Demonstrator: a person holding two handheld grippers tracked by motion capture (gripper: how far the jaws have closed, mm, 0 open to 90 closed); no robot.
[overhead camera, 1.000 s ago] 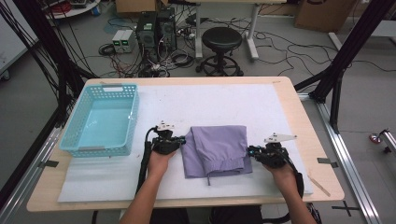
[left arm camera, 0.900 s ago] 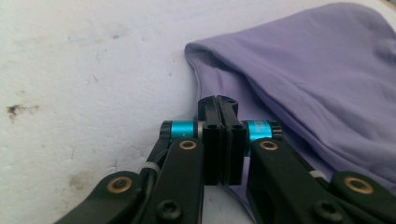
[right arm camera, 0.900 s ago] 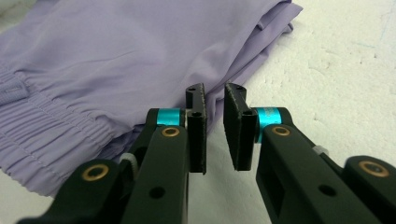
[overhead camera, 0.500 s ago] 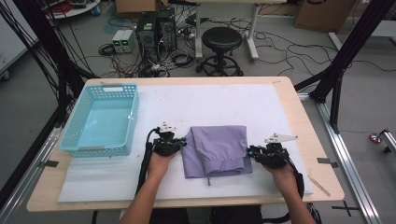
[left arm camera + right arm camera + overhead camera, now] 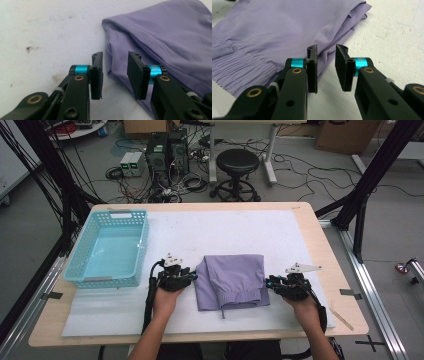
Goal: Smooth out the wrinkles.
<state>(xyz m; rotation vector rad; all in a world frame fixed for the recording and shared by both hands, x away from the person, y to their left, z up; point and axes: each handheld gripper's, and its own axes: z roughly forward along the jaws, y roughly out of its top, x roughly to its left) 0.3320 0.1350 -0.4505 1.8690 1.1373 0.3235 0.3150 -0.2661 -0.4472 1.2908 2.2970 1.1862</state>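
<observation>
- The left gripper [image 5: 192,277] and right gripper [image 5: 268,282] lay low at either side of the folded lavender shorts [image 5: 234,281], each pointing inward; both had just been opening, jaws apart, nothing pinched.
- The shorts lay on a white foam mat [image 5: 220,232] beside a turquoise basket [image 5: 111,249]; a black stool [image 5: 235,162] stood beyond the table.
- The right gripper view revealed the elastic waistband [image 5: 237,66].
</observation>
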